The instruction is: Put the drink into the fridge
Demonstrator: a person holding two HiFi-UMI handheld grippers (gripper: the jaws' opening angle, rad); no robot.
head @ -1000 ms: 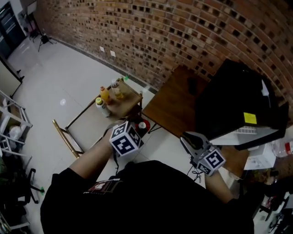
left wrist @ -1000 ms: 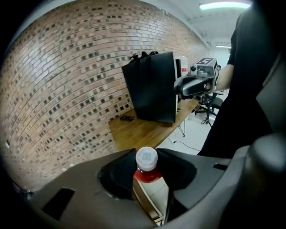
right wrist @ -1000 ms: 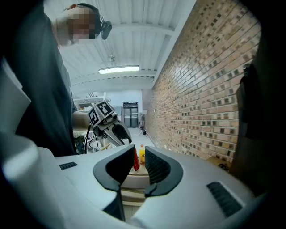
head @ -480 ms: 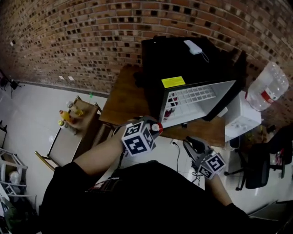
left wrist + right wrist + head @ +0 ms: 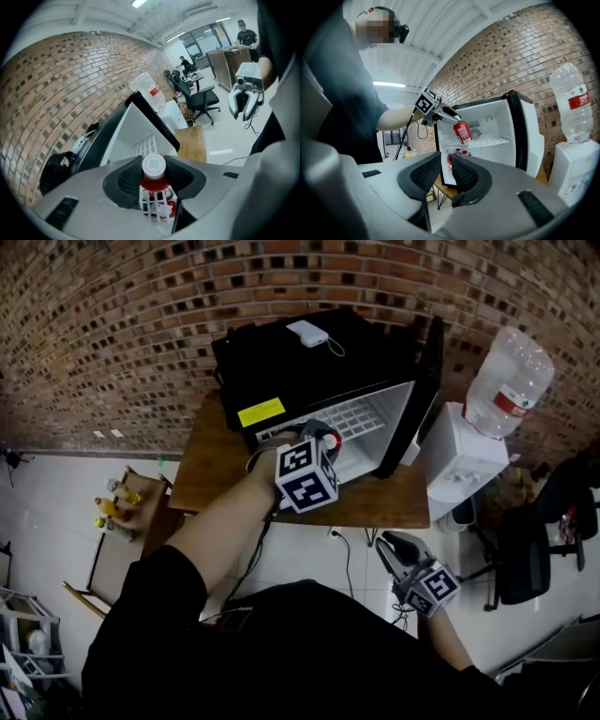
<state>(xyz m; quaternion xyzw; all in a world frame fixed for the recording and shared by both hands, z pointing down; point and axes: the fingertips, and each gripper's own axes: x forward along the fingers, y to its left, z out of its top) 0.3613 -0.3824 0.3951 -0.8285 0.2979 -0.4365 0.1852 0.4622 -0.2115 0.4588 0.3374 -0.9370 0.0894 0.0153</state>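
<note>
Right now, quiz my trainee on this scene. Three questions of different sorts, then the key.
1. True or false: the fridge door is shut.
2. What does the left hand-held gripper hold? A) a drink B) a charger C) nothing
3. Fill in: the fridge stands on a wooden ____.
Key: 1 false, it stands open; 2 A; 3 table.

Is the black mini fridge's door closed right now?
No, the door of the black mini fridge stands swung wide open, exposing the white inside.
</note>
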